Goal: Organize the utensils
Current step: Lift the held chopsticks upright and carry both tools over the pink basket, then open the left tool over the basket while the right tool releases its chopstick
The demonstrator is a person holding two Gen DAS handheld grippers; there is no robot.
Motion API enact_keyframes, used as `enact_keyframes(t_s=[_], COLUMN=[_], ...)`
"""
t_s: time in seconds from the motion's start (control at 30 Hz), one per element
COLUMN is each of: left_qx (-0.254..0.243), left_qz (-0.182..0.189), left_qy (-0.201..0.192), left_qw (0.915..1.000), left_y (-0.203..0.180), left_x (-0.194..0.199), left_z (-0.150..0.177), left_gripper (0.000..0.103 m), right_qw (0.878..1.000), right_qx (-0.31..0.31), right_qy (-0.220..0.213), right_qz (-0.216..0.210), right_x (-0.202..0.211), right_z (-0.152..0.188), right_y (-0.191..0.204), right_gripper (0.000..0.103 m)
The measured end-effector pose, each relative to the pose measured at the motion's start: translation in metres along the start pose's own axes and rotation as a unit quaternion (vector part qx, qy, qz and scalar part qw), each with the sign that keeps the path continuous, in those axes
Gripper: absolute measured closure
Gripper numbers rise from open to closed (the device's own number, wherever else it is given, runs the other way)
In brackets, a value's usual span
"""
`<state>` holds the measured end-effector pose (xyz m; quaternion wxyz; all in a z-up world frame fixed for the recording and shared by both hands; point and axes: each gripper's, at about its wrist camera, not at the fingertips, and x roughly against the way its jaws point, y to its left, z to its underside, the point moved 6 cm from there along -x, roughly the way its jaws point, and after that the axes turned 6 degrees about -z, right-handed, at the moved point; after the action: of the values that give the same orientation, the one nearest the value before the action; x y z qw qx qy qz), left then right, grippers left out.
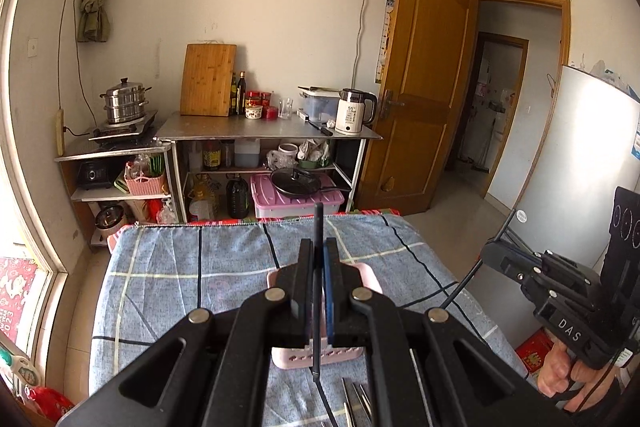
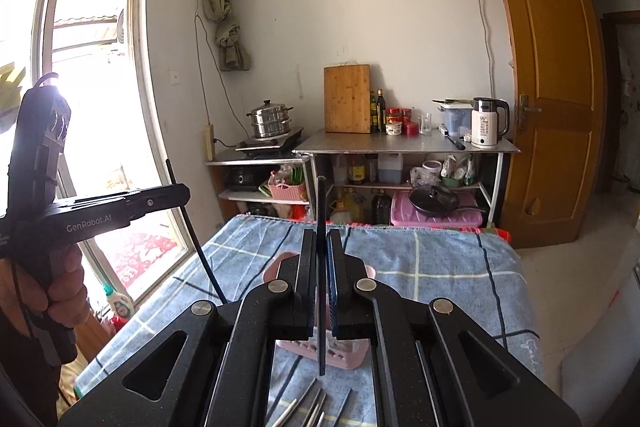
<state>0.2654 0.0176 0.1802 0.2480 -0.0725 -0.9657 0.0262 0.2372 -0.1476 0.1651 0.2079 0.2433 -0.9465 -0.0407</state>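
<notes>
While daylight floods the window at the left, a person holds two black grippers above a table covered in a blue checked cloth [image 1: 168, 267]. The left gripper [image 1: 319, 267] is clamped on a single black chopstick [image 1: 318, 227] that stands nearly upright; the right gripper [image 2: 321, 259] pinches another black chopstick [image 2: 321, 203] the same way. A pink basket [image 2: 360, 355] sits on the cloth just beyond both sets of jaws, and more chopsticks, metal and black [image 2: 308, 407], lie loose at the near edge.
</notes>
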Motion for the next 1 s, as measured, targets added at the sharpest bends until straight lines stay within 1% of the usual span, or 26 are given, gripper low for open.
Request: enact_keyframes(t_s=[0.13,0.3,0.43,0.6,0.77,0.9,1.0], left_qx=[-0.003,0.013,0.017,0.028,0.038,0.046,0.046], left_qz=[-0.013,-0.01,-0.007,0.002,0.007,0.009,0.007], left_qy=[-0.011,-0.016,-0.015,-0.008,0.014,0.03,0.034], left_qw=[0.9998,0.9997,0.9997,0.9996,0.9991,0.9985,0.9983], left_y=[0.005,0.014,0.019,0.027,0.033,0.037,0.039], left_x=[-0.011,-0.032,-0.049,-0.068,-0.087,-0.097,-0.099], left_z=[-0.016,-0.026,-0.025,-0.014,0.004,0.016,0.02], left_gripper=[0.098,0.098,0.098,0.098,0.098,0.098,0.098], right_qw=[1.0,0.999,0.999,0.999,0.999,0.998,0.998], right_qx=[-0.008,-0.015,-0.029,-0.03,-0.04,-0.046,-0.05], right_qy=[-0.017,-0.029,-0.033,-0.019,0.009,0.03,0.04], right_qz=[-0.006,-0.013,-0.024,-0.023,-0.024,-0.026,-0.024], right_x=[-0.014,-0.036,-0.054,-0.077,-0.1,-0.111,-0.115], right_z=[-0.018,-0.033,-0.038,-0.027,-0.006,0.01,0.018], right_y=[-0.001,-0.001,-0.002,-0.003,-0.01,-0.013,-0.016], right_gripper=[0.098,0.098,0.098,0.099,0.098,0.098,0.098])
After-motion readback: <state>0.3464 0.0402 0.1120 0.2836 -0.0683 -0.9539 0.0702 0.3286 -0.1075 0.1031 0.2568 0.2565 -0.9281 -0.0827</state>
